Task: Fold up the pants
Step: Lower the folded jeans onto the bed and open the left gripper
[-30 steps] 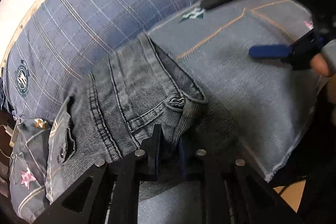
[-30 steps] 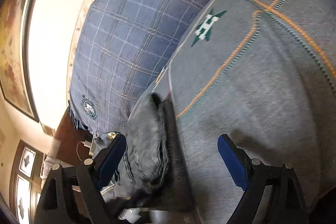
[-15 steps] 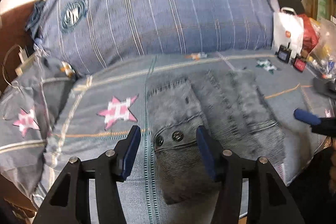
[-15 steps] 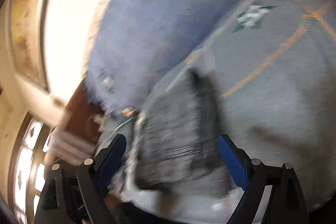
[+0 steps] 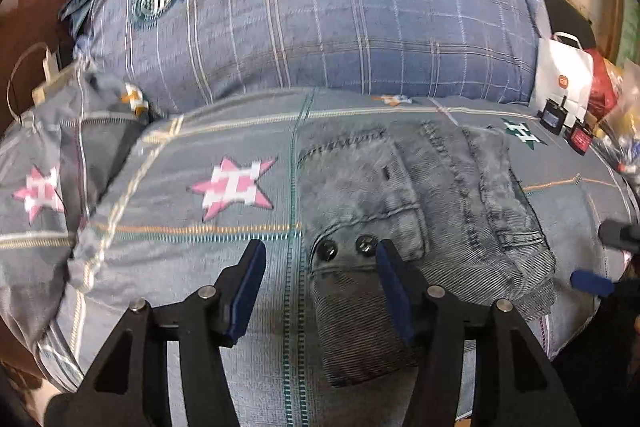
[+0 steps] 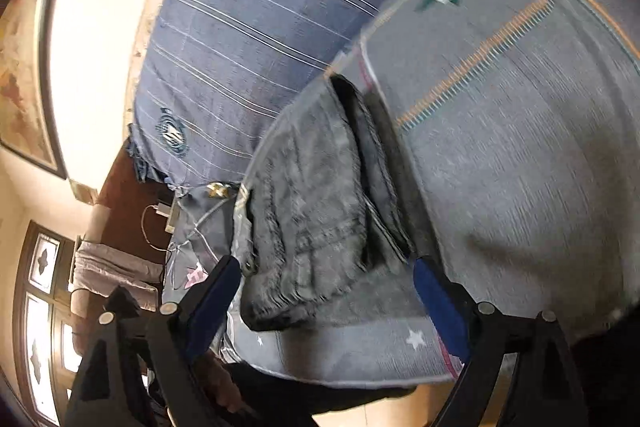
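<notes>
The grey denim pants point(image 5: 420, 211) lie folded in a compact bundle on the grey patterned bedspread point(image 5: 192, 251). Two metal buttons face me on the near flap. My left gripper point(image 5: 318, 291) is open and empty, just above the bundle's near left corner. My right gripper point(image 6: 326, 301) is open and empty, its fingers on either side of the near end of the pants point(image 6: 312, 211). One blue pad of the right gripper point(image 5: 592, 283) shows at the right edge of the left wrist view.
A large blue plaid pillow point(image 5: 320, 15) lies along the back against the wall. A white bag point(image 5: 560, 79) and small items sit at the back right. A rumpled duvet fold point(image 5: 44, 163) lies at the left. The bed's front edge point(image 6: 360, 375) is close below.
My left gripper let go of the denim, opened and drew back. The pants now lie flat, folded. My right gripper stayed open and shifted toward the bundle's end.
</notes>
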A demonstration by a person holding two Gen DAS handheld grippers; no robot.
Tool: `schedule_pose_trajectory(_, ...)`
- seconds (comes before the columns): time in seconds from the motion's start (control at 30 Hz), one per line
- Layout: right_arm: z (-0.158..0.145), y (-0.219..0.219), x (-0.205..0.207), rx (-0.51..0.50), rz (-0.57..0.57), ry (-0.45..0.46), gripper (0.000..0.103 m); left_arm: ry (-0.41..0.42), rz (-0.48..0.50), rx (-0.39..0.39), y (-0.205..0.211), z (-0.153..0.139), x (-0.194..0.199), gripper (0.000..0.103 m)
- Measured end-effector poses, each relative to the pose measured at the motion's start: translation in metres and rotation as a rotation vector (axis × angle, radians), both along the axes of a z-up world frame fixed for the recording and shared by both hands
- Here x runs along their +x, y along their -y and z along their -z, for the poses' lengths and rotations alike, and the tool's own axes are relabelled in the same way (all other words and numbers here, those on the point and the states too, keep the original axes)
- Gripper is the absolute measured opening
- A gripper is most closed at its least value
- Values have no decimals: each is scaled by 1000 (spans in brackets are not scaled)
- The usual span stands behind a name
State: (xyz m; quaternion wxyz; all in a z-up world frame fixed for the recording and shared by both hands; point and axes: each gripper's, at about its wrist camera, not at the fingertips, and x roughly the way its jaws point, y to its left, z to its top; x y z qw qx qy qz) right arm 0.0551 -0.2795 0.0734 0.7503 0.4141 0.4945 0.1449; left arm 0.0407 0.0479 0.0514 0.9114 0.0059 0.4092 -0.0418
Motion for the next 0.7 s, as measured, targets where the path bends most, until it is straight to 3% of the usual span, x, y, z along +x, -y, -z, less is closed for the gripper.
schedule_pose_trajectory(0.27, 15, -21, 10, 43, -39, -61, 88, 0, -53, -53, -22, 5, -5, 58)
schedule_pose_trajectory(0.37, 32, -27, 17, 15, -28, -130, 81, 8, -68, -67, -31, 2, -7, 58)
schedule_pose_trajectory(0.5, 35, -26, 20, 3, 9, -149, 79, 6, -83, -59, -37, 6, -5, 58)
schedule_pose_trajectory(0.57, 30, -29, 24, -30, 4, -147, 71, -5, -81, -58, -38, 10, -3, 58)
schedule_pose_trajectory(0.63, 28, -33, 27, -62, -15, -148, 39, -30, -82, -41, -37, 18, 0, 58)
schedule_pose_trajectory(0.7, 30, -39, 32, -98, -38, -169, 24, -47, -90, -45, -40, 24, 2, 58)
